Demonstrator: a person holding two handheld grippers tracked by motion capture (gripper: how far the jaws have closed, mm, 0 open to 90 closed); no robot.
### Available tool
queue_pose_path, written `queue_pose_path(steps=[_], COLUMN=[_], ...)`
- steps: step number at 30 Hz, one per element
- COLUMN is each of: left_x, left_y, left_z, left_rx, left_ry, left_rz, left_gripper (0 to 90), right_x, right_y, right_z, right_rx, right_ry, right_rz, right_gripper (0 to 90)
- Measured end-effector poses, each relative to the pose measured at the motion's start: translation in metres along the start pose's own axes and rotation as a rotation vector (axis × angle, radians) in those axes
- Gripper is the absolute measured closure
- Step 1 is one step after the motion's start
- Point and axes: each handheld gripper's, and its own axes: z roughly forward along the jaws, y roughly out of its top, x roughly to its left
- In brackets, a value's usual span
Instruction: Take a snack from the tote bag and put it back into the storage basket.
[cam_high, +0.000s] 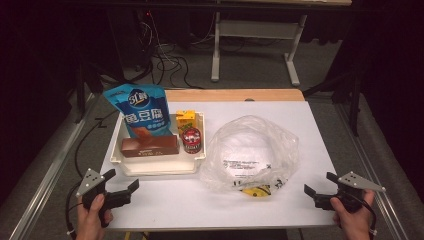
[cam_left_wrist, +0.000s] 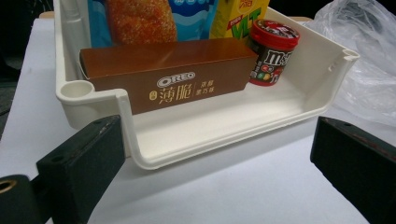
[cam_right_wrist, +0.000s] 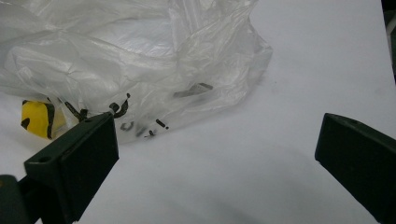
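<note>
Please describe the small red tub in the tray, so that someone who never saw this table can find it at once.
On the white table, a cream tray stands left of a crumpled clear plastic bag. Along the tray's front lies a long brown biscuit box; the tub stands at that box's right end, in front of a yellow drink carton. It is the only round thing there: short, red, with a dark lid.

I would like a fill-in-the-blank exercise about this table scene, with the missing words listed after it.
1. The brown Oreo box lies inside the white ____.
2. The red candy tub stands in front of the ____ juice carton.
3. The clear plastic bag lies to the ____ of the tray.
4. The left gripper and the right gripper both have their jaws ____.

Missing words: tray; yellow; right; open
</note>
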Motion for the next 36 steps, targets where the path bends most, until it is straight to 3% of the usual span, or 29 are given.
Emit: queue_pose_path(steps=[36], left_x=[0.0012], left_y=[-0.0022], left_z=[0.0041], left_rx=[0.041], left_ry=[0.04], left_rz=[0.013], left_gripper=[5.6], right_x=[0.0037], right_y=[-0.0005], right_z=[0.002], right_rx=[0.017], right_ry=[-0.015], right_rz=[-0.01], right_gripper=[0.0])
